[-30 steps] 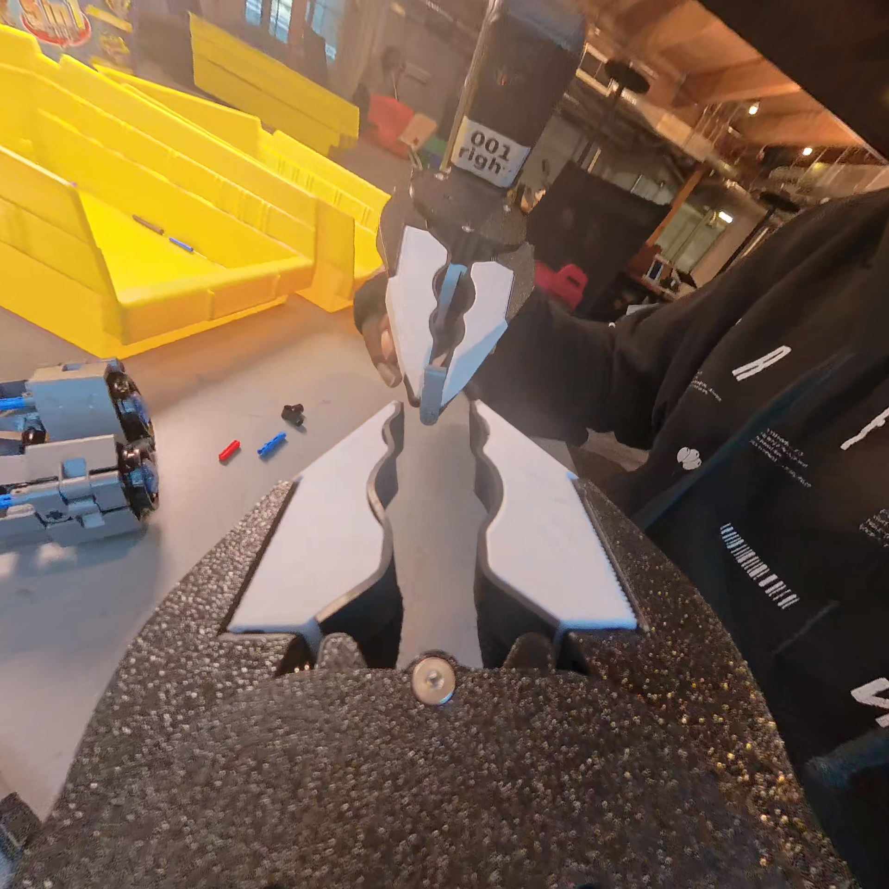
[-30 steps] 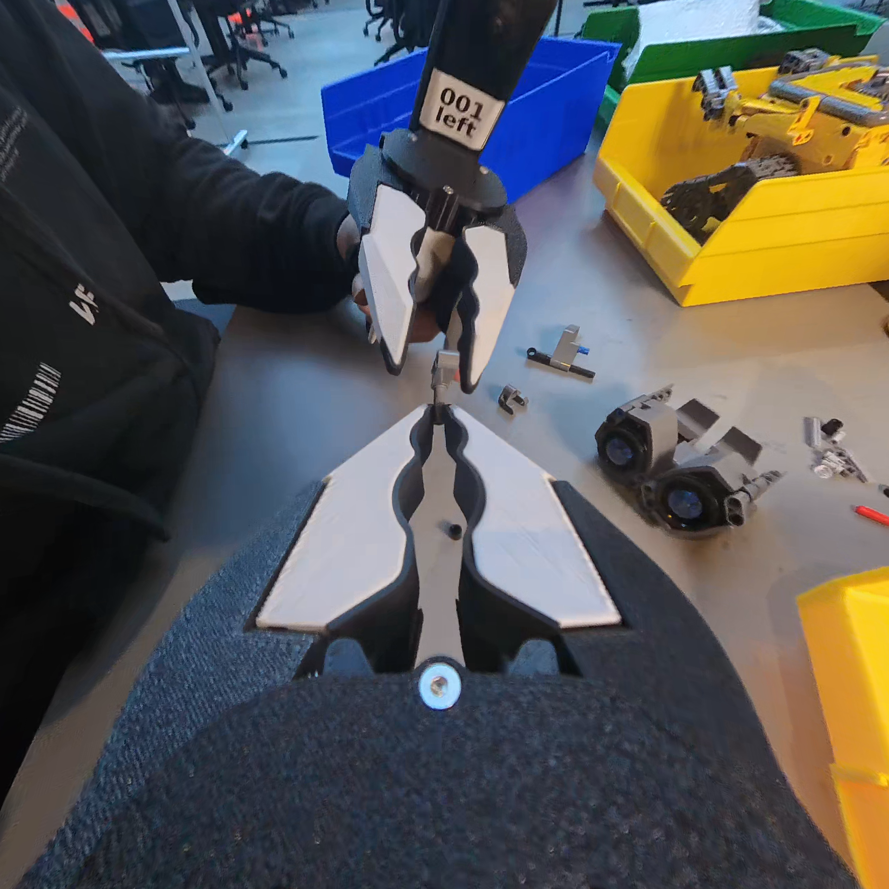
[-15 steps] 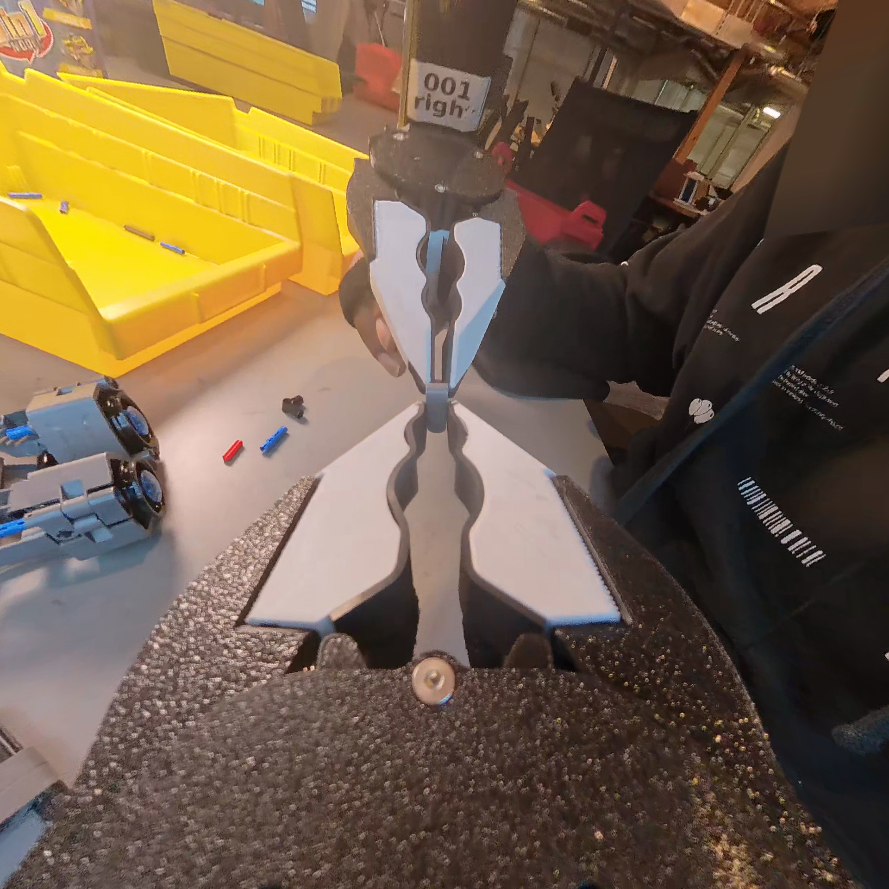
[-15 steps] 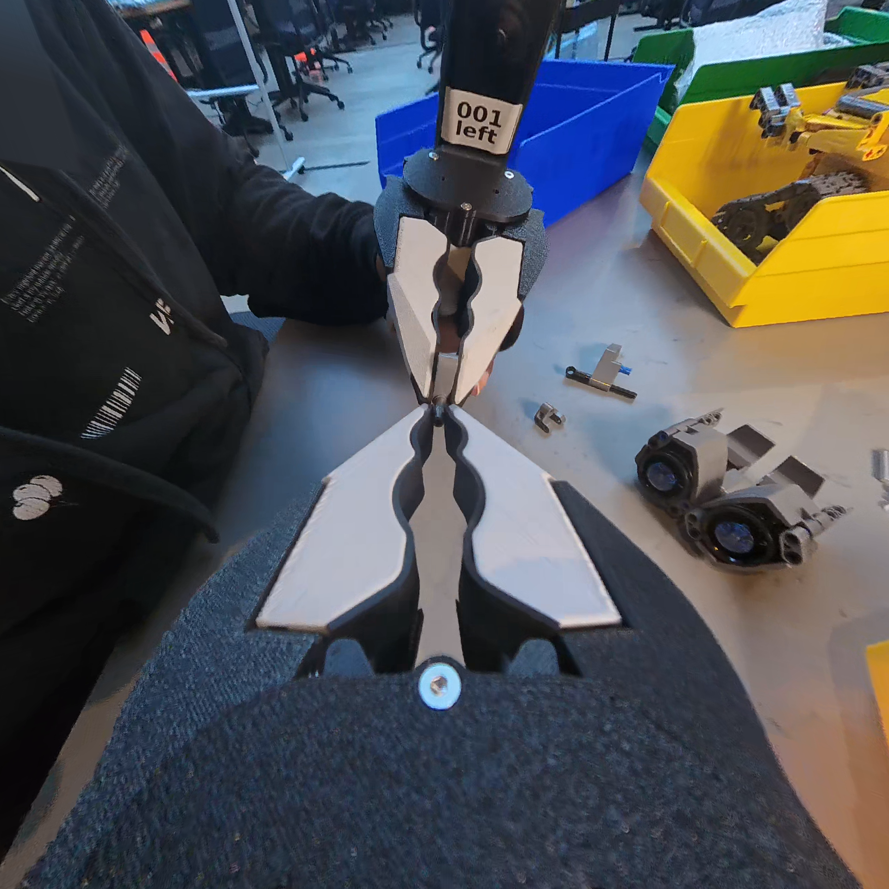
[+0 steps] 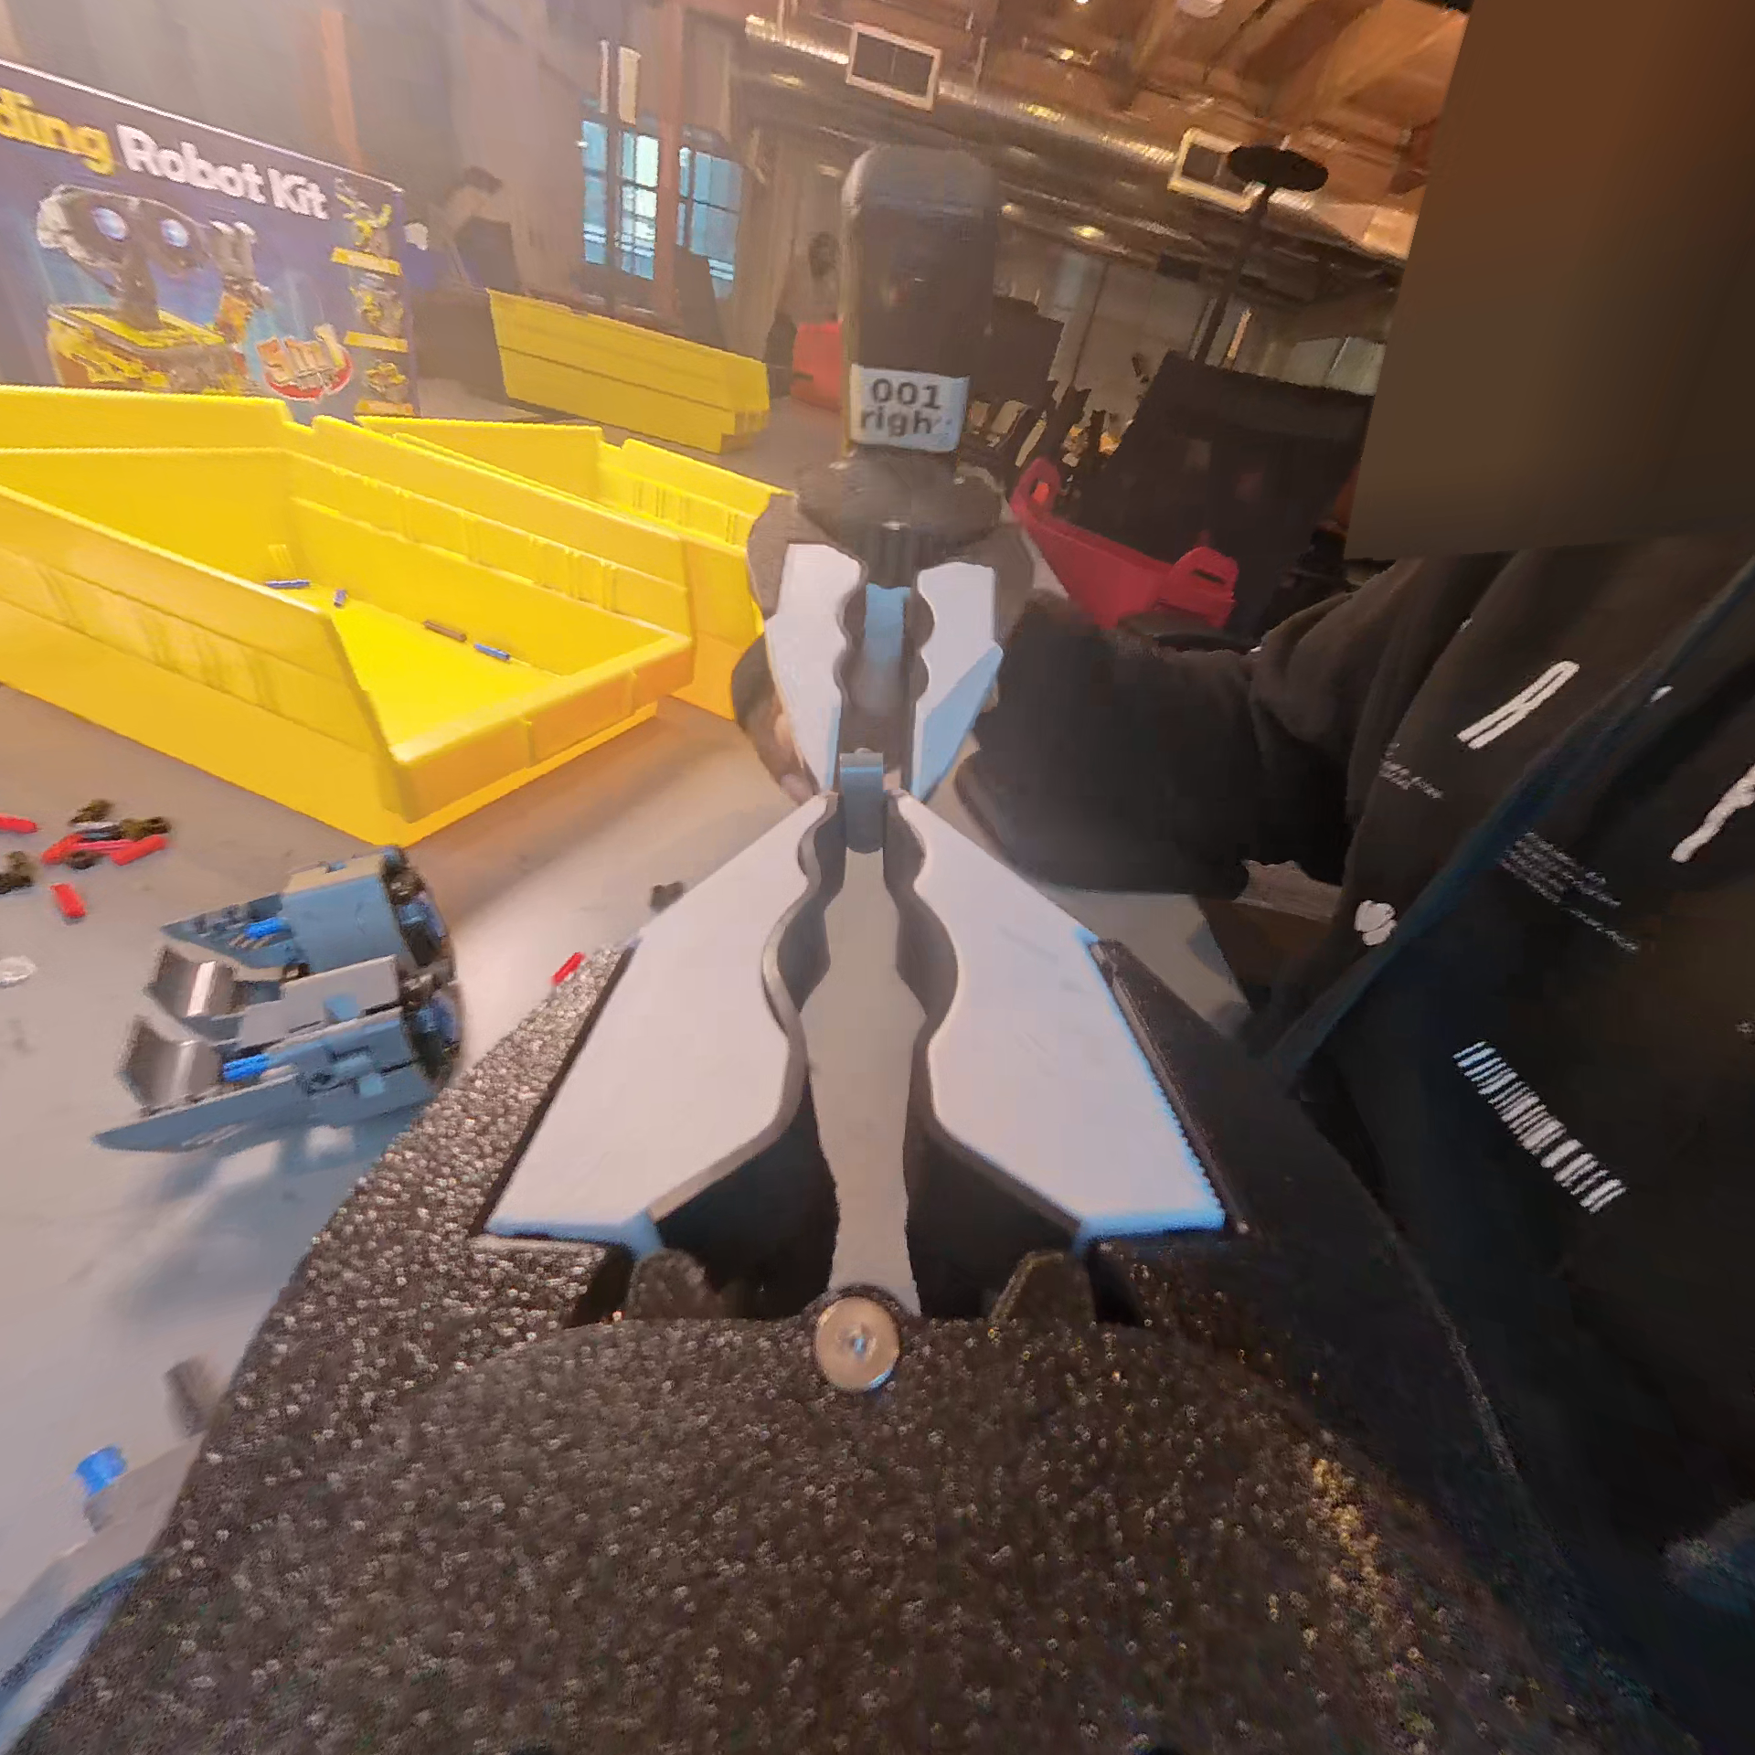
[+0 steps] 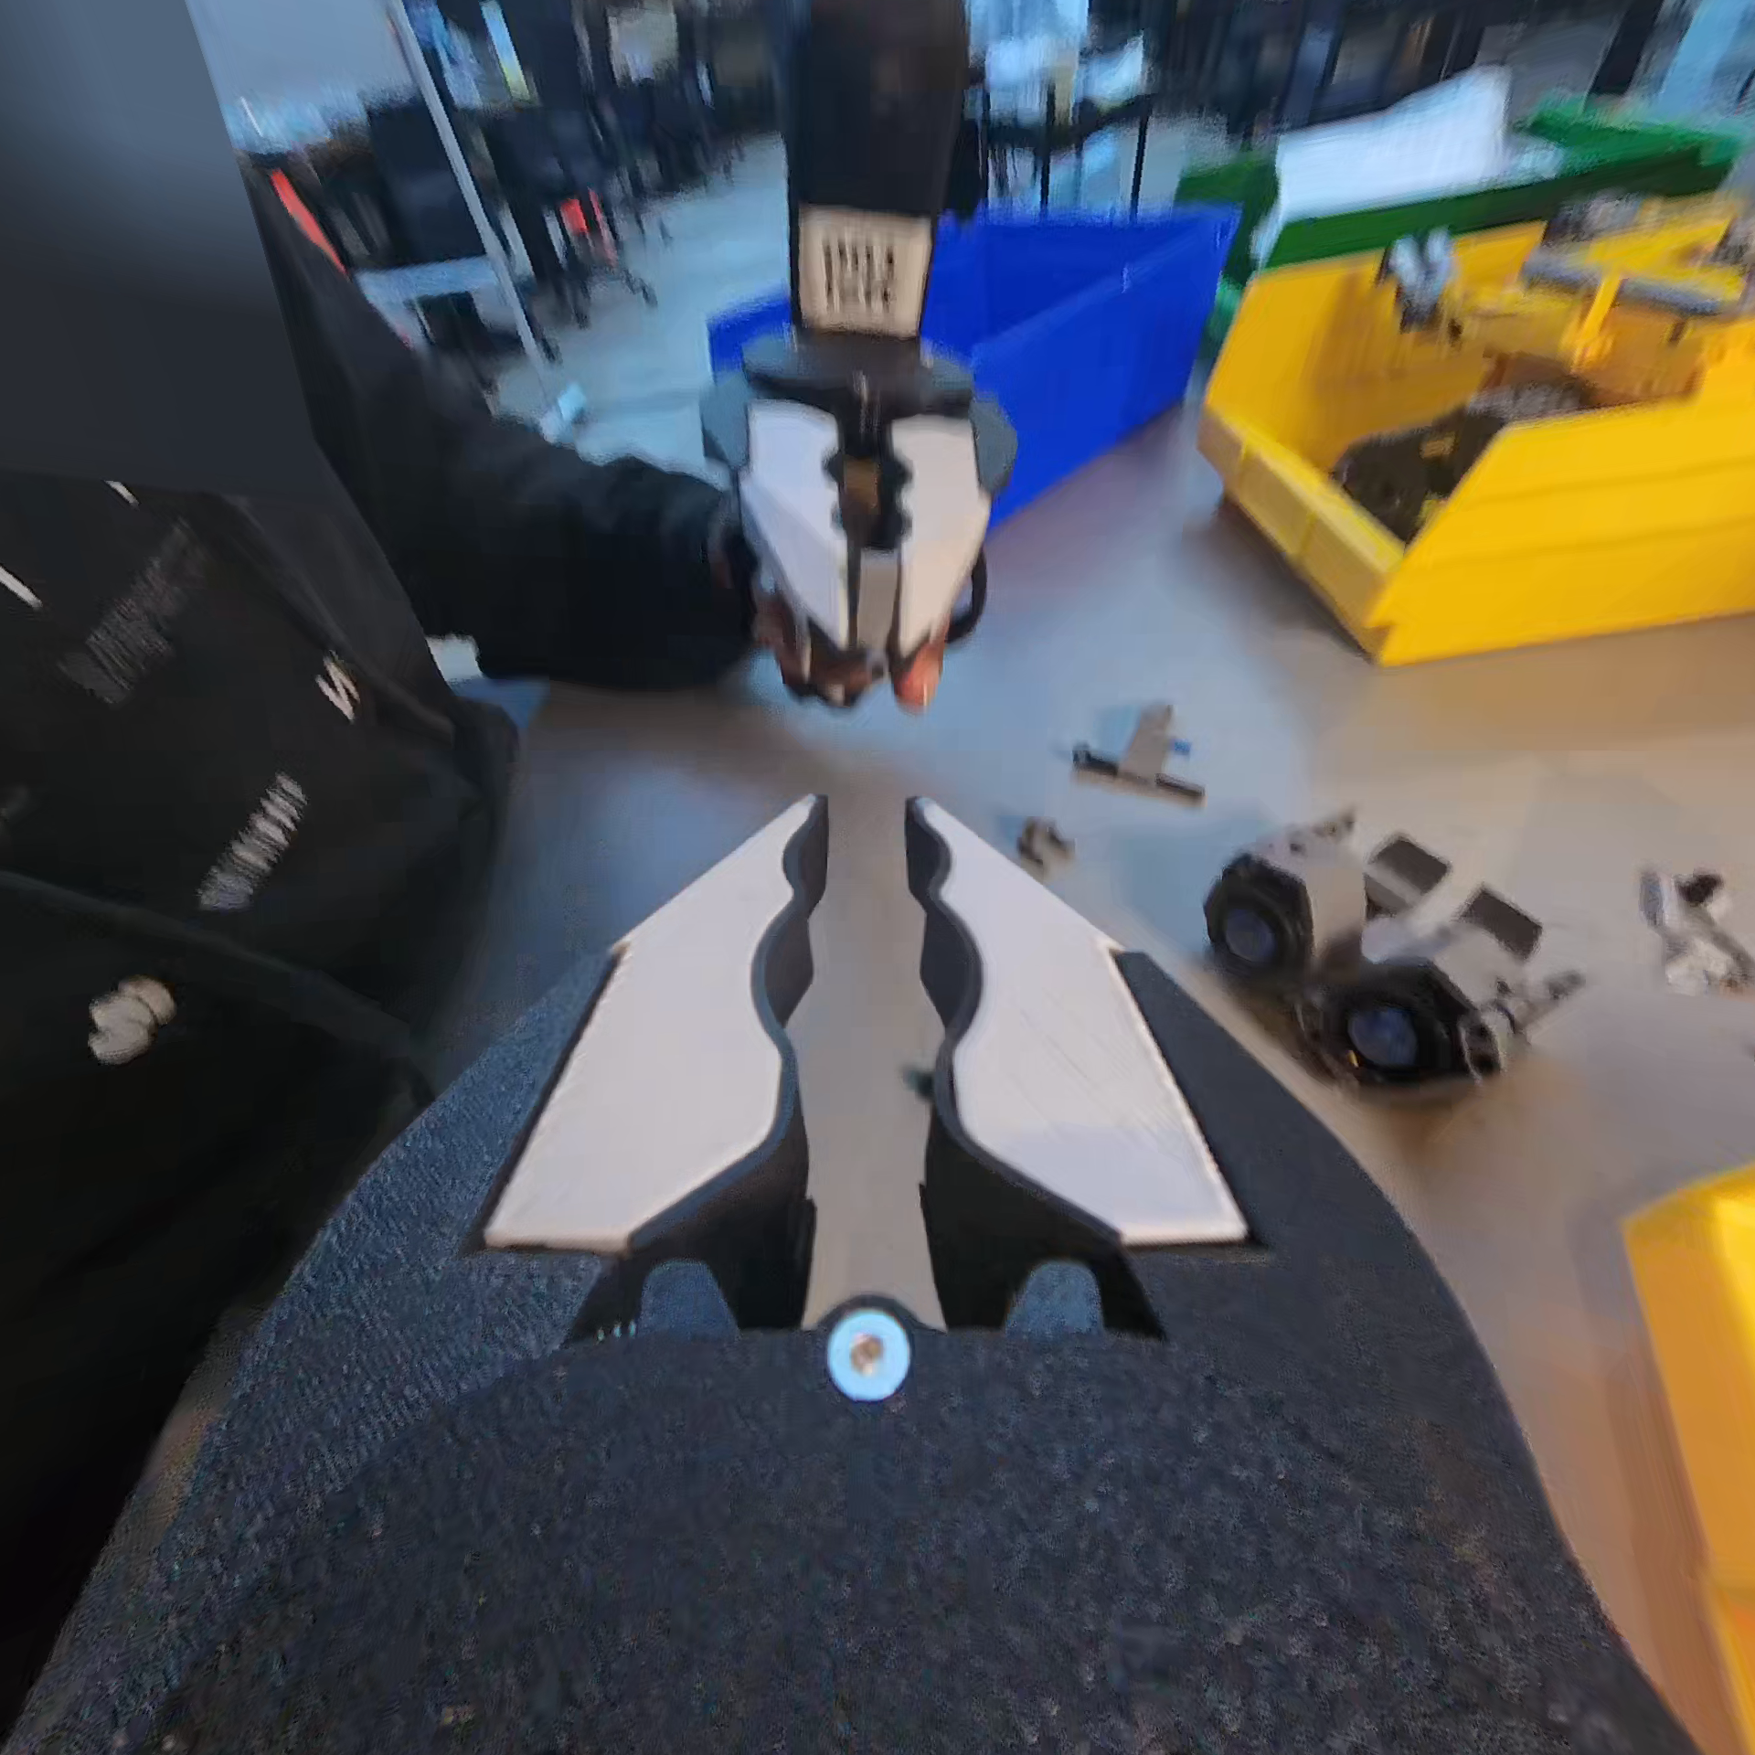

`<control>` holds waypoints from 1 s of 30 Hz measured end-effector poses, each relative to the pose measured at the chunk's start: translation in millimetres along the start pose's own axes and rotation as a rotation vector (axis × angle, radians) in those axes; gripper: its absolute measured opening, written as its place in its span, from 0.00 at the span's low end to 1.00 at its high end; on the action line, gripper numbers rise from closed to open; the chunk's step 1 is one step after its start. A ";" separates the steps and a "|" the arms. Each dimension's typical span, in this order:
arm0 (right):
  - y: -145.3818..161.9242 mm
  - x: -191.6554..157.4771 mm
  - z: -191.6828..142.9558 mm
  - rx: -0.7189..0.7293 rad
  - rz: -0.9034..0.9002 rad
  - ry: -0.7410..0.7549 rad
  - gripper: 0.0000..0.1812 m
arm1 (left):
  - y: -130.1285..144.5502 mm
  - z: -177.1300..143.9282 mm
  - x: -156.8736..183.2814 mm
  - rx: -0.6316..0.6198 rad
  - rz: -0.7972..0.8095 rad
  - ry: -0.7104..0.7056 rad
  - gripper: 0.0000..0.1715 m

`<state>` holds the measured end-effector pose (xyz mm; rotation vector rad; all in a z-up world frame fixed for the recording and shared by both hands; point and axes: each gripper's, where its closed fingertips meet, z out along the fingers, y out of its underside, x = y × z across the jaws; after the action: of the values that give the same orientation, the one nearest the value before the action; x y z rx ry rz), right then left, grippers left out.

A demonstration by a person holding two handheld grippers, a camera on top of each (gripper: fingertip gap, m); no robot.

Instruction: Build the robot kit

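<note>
In the left wrist view my left gripper is shut on a small grey plastic piece, pinched at the fingertips above the grey table. The right gripper faces it tip to tip, its jaws slightly parted around the far end of the piece. In the right wrist view my right gripper is open and empty. The left gripper hangs a short gap beyond it, blurred, held by a hand in a black sleeve.
A grey wheeled brick assembly lies on the table, also in the right wrist view. Small loose parts and red pieces lie around. Yellow bins, a blue bin and a kit box stand behind. Only a small space, under 4 cm, lies between the two pairs of fingers.
The left gripper closed on the grey piece that the right gripper held. The right gripper opened, let go and drew back, leaving a gap between the two.
</note>
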<state>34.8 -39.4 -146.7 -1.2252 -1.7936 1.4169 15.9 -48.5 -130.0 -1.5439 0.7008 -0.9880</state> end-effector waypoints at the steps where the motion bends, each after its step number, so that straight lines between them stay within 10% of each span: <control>1: 23.4 3.5 -2.2 -0.152 -0.023 0.017 0.09 | 2.0 -3.4 -5.8 -0.022 0.022 -0.033 0.04; 5: 90.3 14.4 0.8 -0.543 -0.094 0.039 0.09 | 13.2 -11.1 -20.8 -0.101 0.056 -0.106 0.04; 21: 115.1 19.4 17.9 -0.970 -0.288 -0.118 0.03 | 28.0 -20.7 -34.3 -0.210 0.083 -0.176 0.04; 26: 110.6 17.0 17.1 -0.812 -0.202 -0.107 0.02 | 27.5 -19.3 -30.7 -0.201 0.068 -0.156 0.04; 30: 36.3 19.4 10.1 -0.193 0.016 -0.026 0.03 | 18.4 -13.8 -17.5 -0.136 0.028 -0.088 0.04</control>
<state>29.5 -25.5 -186.4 -1.3255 -1.9804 1.2973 -3.1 -43.9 -151.3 -1.6812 0.7385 -0.8609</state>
